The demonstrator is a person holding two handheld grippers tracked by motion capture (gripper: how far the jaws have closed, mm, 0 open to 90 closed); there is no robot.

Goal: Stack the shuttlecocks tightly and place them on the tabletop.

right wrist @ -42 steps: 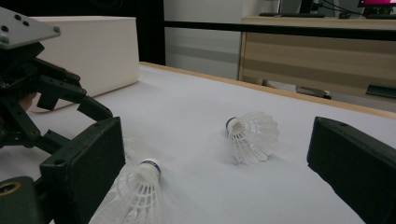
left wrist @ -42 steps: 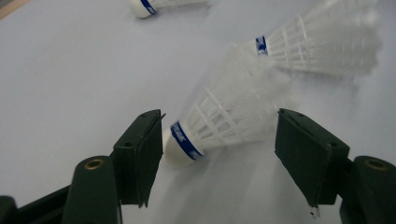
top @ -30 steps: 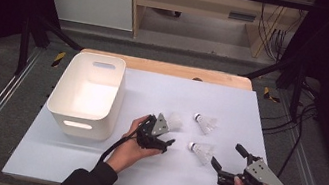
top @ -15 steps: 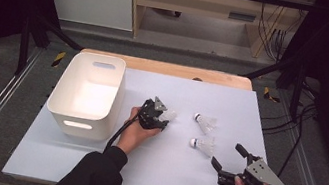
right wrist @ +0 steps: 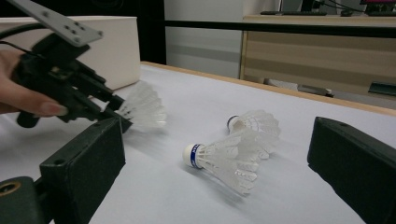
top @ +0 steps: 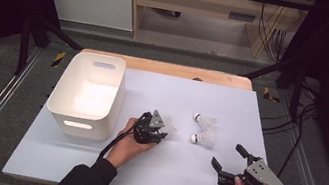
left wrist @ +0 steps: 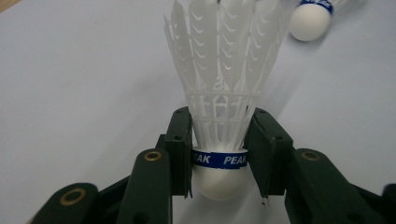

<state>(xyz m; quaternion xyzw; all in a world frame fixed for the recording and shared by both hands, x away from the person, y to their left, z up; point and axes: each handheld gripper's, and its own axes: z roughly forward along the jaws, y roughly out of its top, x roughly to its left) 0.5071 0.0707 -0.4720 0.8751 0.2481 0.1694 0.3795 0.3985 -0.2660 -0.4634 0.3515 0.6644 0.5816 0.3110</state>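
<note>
The right gripper [top: 226, 163], jaws spread wide and empty, rests near the table's front edge. The left gripper [top: 158, 131] has just been closing and clamps a white shuttlecock [left wrist: 223, 84] at its base, beside the white bin [top: 85, 95]. Two more shuttlecocks [top: 203, 138] lie between the grippers.

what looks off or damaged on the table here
Nothing stands out. Two white feather shuttlecocks lie on their sides, intact, on the white table; a third sits undamaged in the left claw; the white plastic bin stands upright.
</note>
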